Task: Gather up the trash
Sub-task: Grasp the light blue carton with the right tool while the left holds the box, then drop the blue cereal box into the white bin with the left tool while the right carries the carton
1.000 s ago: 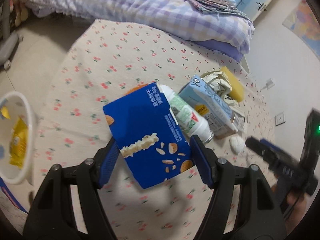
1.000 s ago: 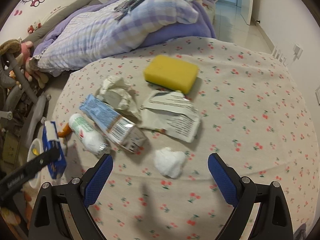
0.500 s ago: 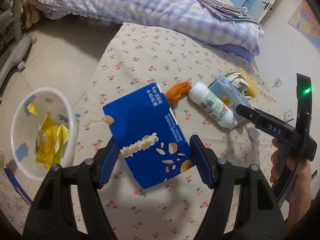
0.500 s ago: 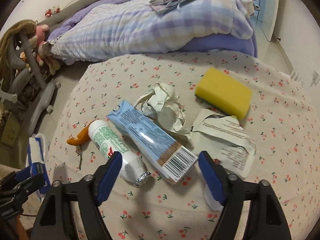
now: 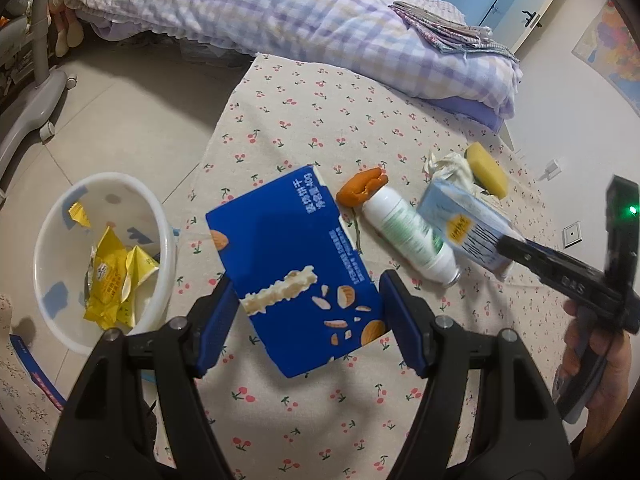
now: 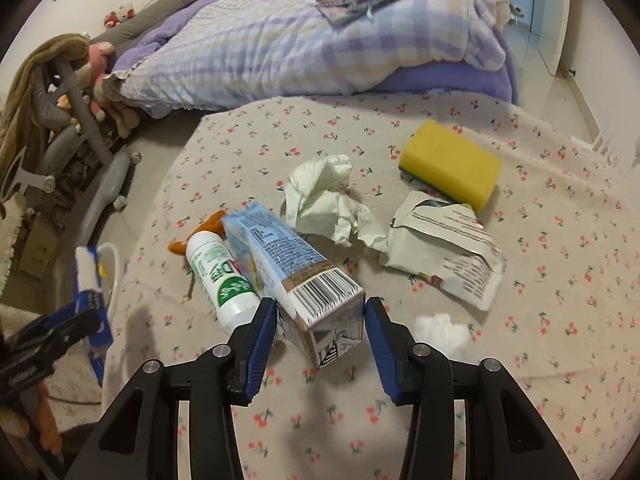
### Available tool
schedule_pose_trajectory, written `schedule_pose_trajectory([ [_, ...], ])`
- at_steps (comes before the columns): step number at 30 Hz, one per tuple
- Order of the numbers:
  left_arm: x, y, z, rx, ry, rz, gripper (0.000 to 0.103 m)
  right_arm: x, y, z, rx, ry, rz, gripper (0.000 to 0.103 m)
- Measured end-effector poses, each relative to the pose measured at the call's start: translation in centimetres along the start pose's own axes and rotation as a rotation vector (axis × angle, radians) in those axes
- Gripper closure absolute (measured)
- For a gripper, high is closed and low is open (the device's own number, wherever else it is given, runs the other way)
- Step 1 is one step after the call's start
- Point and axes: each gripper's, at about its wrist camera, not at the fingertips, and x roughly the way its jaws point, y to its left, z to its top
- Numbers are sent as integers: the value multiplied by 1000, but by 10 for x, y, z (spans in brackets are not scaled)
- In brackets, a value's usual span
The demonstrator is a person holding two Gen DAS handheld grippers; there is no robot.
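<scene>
My left gripper (image 5: 308, 320) is shut on a dark blue biscuit box (image 5: 296, 280), held above the cherry-print cloth beside a white basin (image 5: 44, 216) on the floor with yellow wrappers in it. In the right wrist view my right gripper (image 6: 320, 332) has its jaws closing on the near end of a light-blue drink carton (image 6: 296, 276), and the pads meet its sides. A white bottle (image 6: 220, 280) lies against the carton's left side, with an orange peel (image 5: 362, 188) behind it. The carton (image 5: 468, 228) looks blurred in the left wrist view.
Crumpled paper (image 6: 324, 196), a yellow sponge (image 6: 450, 168), a torn wrapper (image 6: 444, 252) and a white tissue wad (image 6: 440, 330) lie on the cloth. A bed with a checked quilt (image 5: 280, 12) stands behind. The table edge drops to the tiled floor (image 5: 120, 120) on the left.
My right gripper has swung left from the tissue wad to the carton and its jaws have narrowed onto it. The left gripper has carried the blue box left, bringing the basin fully into view.
</scene>
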Motion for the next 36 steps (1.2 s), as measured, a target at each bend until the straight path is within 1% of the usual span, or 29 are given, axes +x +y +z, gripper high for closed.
schedule_pose_trajectory([
  [5, -3, 0, -1, -4, -6, -8, 32, -28, 0, -14, -33, -34, -9, 57],
  [10, -5, 1, -2, 6, -11, -5, 32, -50, -9, -25, -26, -64, -10, 57],
  [19, -14, 9, -3, 2, -29, 6, 32, -82, -5, -34, -18, -123, 25, 57],
  [23, -22, 20, -4, -7, -41, 14, 32, -87, 7, -33, -28, -137, 65, 57],
  [29, -33, 46, -4, -30, -61, 45, 32, -83, 35, -31, -64, -134, 101, 57],
  [36, -42, 90, -6, -67, -78, 112, 32, -71, 73, -26, -113, -123, 141, 57],
])
